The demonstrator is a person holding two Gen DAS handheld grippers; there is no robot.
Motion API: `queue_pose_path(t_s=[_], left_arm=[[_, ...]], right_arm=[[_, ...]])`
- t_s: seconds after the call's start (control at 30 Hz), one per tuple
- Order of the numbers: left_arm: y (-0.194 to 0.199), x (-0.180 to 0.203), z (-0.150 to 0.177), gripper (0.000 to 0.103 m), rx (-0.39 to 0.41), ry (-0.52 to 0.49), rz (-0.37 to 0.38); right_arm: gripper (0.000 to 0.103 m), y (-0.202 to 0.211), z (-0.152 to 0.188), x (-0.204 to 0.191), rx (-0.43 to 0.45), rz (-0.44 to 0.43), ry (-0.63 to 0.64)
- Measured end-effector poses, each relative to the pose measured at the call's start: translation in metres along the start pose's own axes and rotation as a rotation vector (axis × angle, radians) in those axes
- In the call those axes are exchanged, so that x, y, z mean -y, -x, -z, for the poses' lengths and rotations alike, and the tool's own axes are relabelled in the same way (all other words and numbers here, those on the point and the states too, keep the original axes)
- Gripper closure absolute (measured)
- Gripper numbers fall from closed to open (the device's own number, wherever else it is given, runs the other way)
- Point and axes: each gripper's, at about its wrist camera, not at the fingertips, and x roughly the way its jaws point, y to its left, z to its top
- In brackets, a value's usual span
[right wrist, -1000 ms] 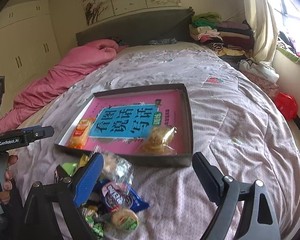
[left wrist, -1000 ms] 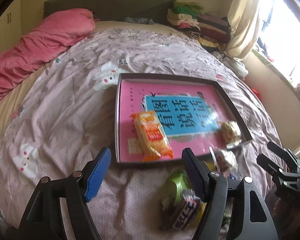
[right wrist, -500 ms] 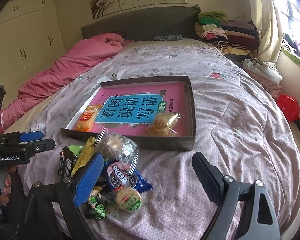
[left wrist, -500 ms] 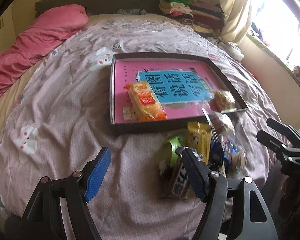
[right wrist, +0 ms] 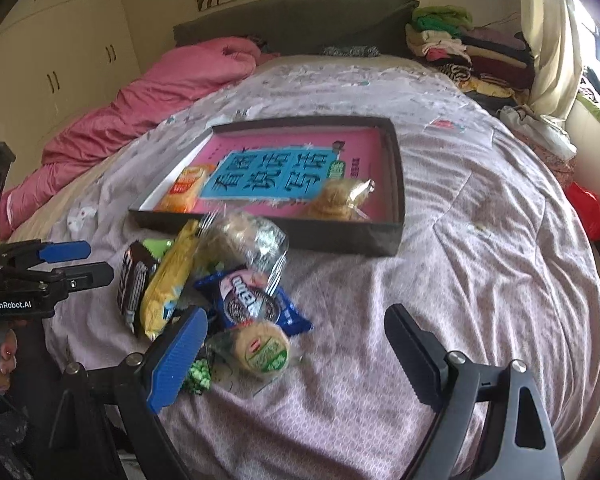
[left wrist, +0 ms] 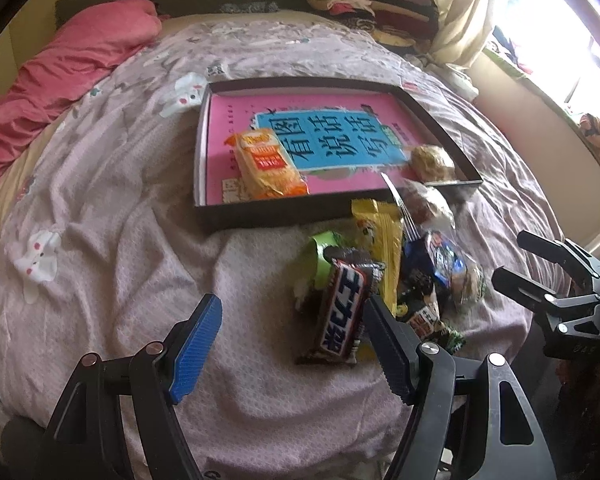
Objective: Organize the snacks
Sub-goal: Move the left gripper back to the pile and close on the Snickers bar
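A dark shallow box (left wrist: 260, 212) (right wrist: 340, 236) with a pink and blue book inside lies on the bed. In it are an orange cracker pack (left wrist: 266, 166) (right wrist: 186, 188) and a clear-wrapped pastry (left wrist: 432, 162) (right wrist: 338, 200). In front of the box sits a heap of snacks: a dark chocolate bar (left wrist: 342, 312), a yellow packet (left wrist: 384, 240) (right wrist: 168, 280), a blue cookie pack (right wrist: 256, 304), a round green-labelled cake (right wrist: 262, 350). My left gripper (left wrist: 292, 332) is open above the sheet, just left of the chocolate bar. My right gripper (right wrist: 296, 348) is open, with the round cake low between its fingers, untouched.
A pink duvet (left wrist: 72, 56) lies along the bed's left side. Folded clothes (right wrist: 468, 52) are stacked at the headboard's right, next to a curtain and window. A red item (right wrist: 588, 210) sits beyond the bed's right edge. Bare sheet spreads to the right of the heap.
Both grippers have drawn back and sunk toward the bed's near edge. The snack heap now shows fully in both views. Neither gripper's opening has changed.
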Motion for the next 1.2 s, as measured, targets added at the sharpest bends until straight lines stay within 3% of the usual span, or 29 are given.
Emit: queue_pose_path(t_s=[0.37, 0.63, 0.83, 0.93, 1.2], left_arm=[[-0.020, 0.004, 0.008, 0.028, -0.075, -0.008, 0.031], [-0.031, 0.010, 0.012, 0.028, -0.108, -0.027, 0.050], [-0.034, 0.006, 0.012, 0.028, -0.114, -0.003, 0.079], [-0.036, 0.005, 0.011, 0.028, -0.114, 0.006, 0.086], [-0.039, 0.006, 0.011, 0.044, -0.116, 0.014, 0.121]], right_arm=[[0.013, -0.023, 0.011, -0.010, -0.094, -0.047, 0.051], [0.014, -0.033, 0.014, -0.014, -0.114, -0.049, 0.088], [0.031, -0.040, 0.013, -0.017, -0.118, -0.056, 0.112], [0.047, -0.041, 0.013, -0.020, -0.117, -0.065, 0.128], [0.065, -0.037, 0.012, -0.023, -0.097, -0.087, 0.138]])
